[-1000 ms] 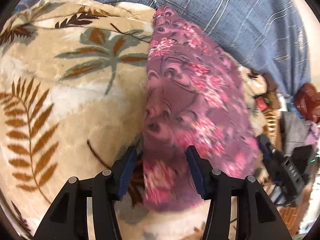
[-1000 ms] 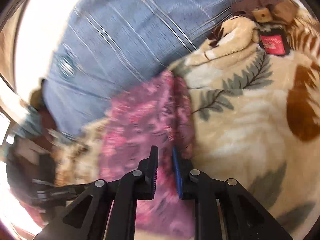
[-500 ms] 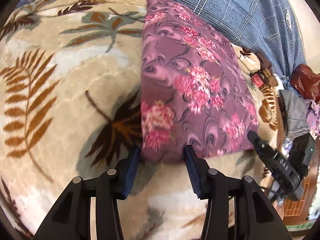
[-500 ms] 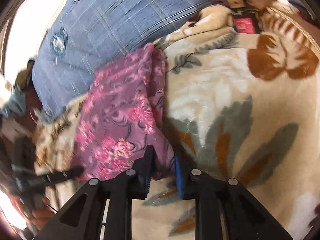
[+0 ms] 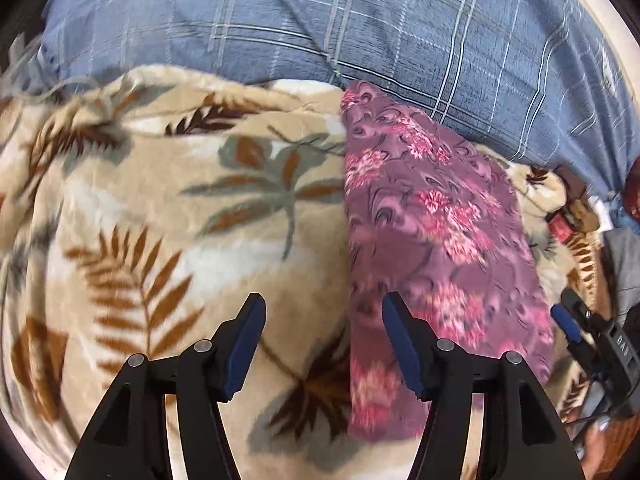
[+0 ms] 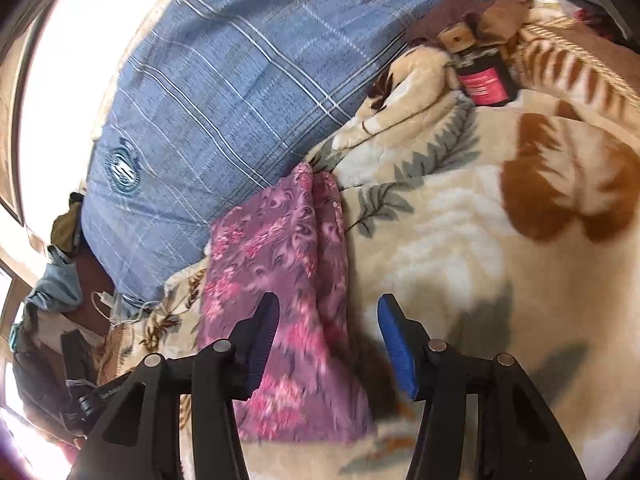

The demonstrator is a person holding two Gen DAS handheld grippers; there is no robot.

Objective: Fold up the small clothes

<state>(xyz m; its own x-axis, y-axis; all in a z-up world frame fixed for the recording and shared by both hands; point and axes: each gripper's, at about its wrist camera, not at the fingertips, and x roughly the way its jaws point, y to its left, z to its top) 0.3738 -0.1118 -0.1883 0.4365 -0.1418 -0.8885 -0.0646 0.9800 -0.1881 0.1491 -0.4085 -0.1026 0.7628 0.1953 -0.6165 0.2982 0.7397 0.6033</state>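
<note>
A purple cloth with pink flowers lies folded in a long strip on the leaf-patterned blanket. My left gripper hovers over the strip's left edge. Its jaws are opening and the pads press on nothing. The right gripper's blue pad shows by the strip's right side. In the right wrist view the same cloth runs away from me, doubled along its right side. My right gripper stands above its near right edge. Its jaws are opening and its pads are clear of the fabric.
A blue checked pillow borders the far end of the cloth. A dark jar with a pink label and a brown cloth lie at the blanket's far corner. Loose clothes are heaped off the left side.
Both grippers have let go of the cloth's near edge and widened their jaws. The left one has lifted and tipped up, so more of the pillow shows. The cloth now rests flat.
</note>
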